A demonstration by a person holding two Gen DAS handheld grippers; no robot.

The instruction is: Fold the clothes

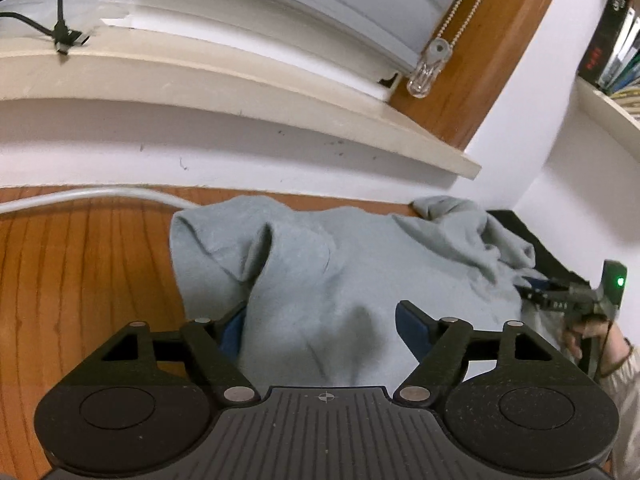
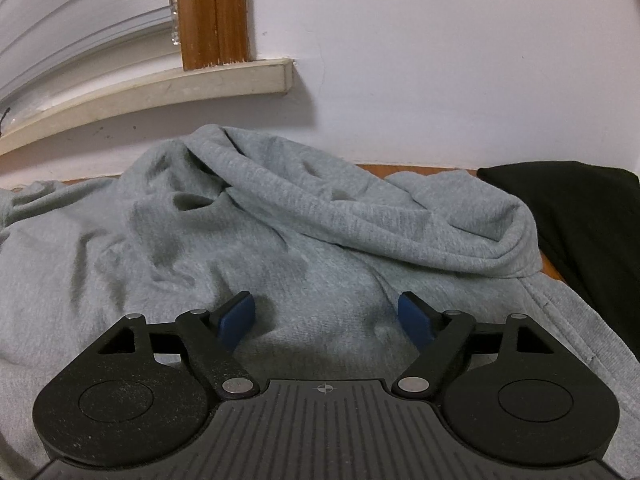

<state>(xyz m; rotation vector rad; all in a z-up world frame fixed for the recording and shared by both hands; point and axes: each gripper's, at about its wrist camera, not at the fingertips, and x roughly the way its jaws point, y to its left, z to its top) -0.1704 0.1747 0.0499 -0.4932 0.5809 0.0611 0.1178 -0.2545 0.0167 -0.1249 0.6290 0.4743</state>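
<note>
Two sets of jaws, both spread wide and gripping nothing — your left gripper [image 1: 320, 320] and right gripper [image 2: 326, 316] hover over the grey sweatshirt [image 2: 256, 240]. It lies rumpled on the tabletop [image 1: 80, 264], directly beneath and ahead of both jaws, its bunched hood [image 2: 400, 216] beyond the right pair. It looks soft, light and floppy — pinch a hem or seam, not loose middle cloth.
</note>
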